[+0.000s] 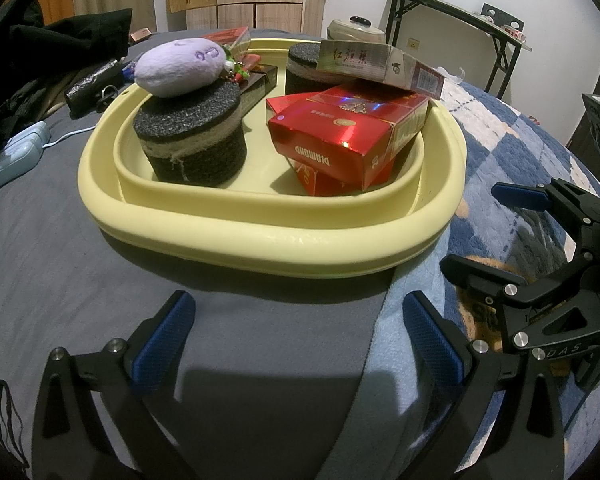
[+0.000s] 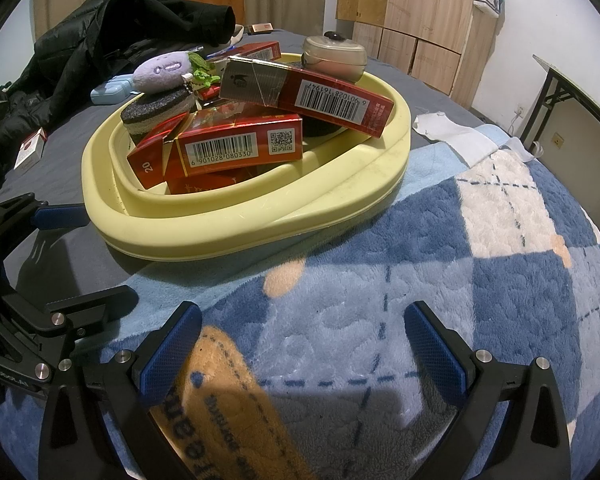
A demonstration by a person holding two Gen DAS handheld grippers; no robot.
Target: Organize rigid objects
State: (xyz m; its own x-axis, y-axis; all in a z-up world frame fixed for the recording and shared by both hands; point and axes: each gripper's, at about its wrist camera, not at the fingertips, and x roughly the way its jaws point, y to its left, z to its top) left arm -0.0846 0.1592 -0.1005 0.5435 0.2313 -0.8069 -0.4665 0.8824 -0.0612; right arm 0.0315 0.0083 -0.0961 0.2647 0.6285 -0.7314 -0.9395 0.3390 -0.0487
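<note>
- While both hang wide apart and empty, left gripper (image 1: 296,340) sits over grey sheet (image 1: 100,264), right gripper (image 2: 302,346) over plaid blanket (image 2: 440,264).
- Only right wrist view shows barcodes and a small red-and-white box (image 2: 31,148) outside on the sheet.
- Yellow basin (image 1: 268,236), ahead: two black sponge cylinders (image 1: 194,140), purple plush (image 1: 180,66) atop one, stacked red cigarette packs (image 1: 348,136).

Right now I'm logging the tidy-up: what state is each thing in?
Left tongs: open, empty.
Right tongs: open, empty.
Yellow basin: on the bed, full of items.
Red Diamond box: lying tilted on another red box.
Silver-topped box: resting on top of the pile.
Purple plush: sitting on a dark sponge cylinder.
</note>
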